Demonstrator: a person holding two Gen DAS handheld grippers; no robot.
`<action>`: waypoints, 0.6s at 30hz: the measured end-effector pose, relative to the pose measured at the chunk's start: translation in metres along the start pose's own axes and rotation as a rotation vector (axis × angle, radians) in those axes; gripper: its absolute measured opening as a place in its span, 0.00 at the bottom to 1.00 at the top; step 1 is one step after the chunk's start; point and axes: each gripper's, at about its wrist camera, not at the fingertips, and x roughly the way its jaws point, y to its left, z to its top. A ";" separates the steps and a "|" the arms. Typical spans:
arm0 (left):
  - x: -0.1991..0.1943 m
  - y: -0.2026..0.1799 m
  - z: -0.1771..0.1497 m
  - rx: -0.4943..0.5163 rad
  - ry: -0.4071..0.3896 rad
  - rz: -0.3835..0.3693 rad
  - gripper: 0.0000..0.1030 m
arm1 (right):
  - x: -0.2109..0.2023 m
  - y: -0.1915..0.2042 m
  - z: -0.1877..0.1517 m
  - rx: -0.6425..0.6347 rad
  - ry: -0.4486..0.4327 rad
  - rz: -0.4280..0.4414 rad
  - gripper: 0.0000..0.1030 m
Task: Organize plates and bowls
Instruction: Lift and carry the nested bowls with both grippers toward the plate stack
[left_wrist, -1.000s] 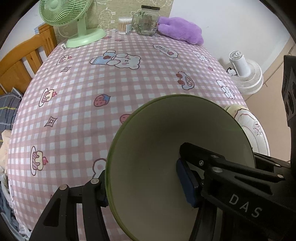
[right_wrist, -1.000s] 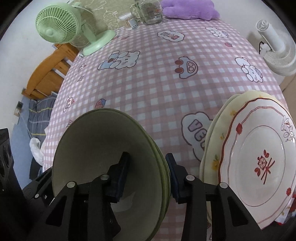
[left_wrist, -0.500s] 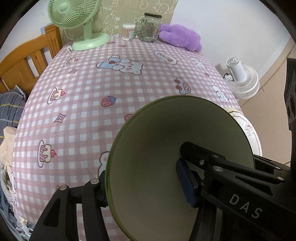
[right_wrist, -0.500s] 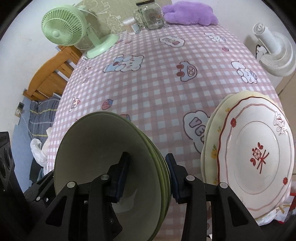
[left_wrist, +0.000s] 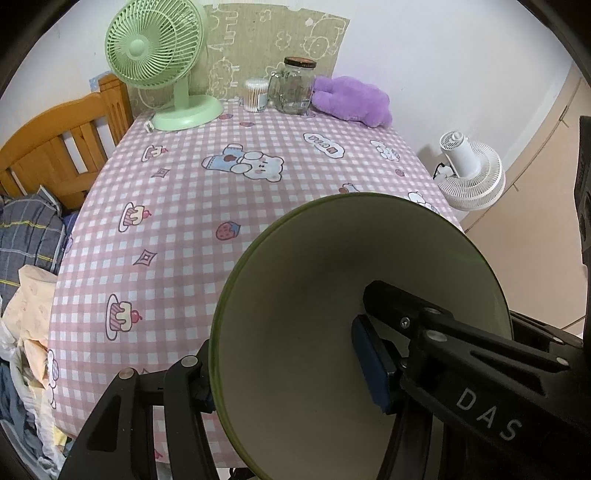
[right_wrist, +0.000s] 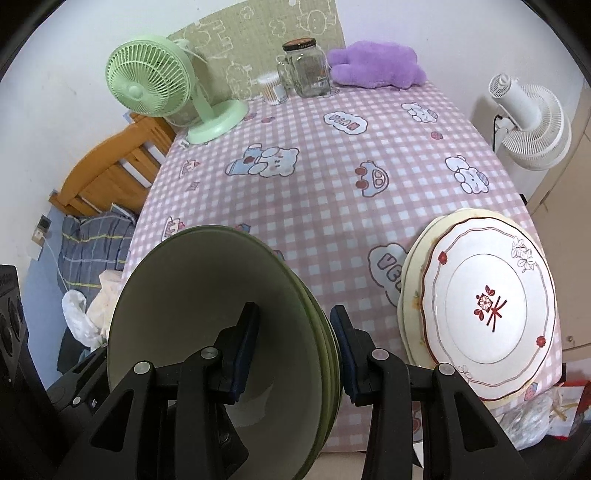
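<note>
Left wrist: left tongs clamp green bowls' rim; right tongs likewise

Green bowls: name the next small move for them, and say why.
Probably carry the green bowls toward the bare cloth beside the stacked plates and lower them. Both hand-held grippers, left and right, clamp opposite rims, and the stack hangs over the table's near edge.
</note>
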 end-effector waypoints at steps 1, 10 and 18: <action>0.000 -0.001 0.000 -0.001 -0.005 0.004 0.59 | -0.001 0.000 0.000 -0.002 -0.003 0.005 0.42; -0.002 -0.029 0.007 -0.034 -0.044 0.058 0.59 | -0.009 -0.019 0.011 -0.065 -0.030 0.057 0.42; -0.002 -0.067 0.014 -0.046 -0.069 0.074 0.59 | -0.028 -0.053 0.023 -0.085 -0.048 0.071 0.42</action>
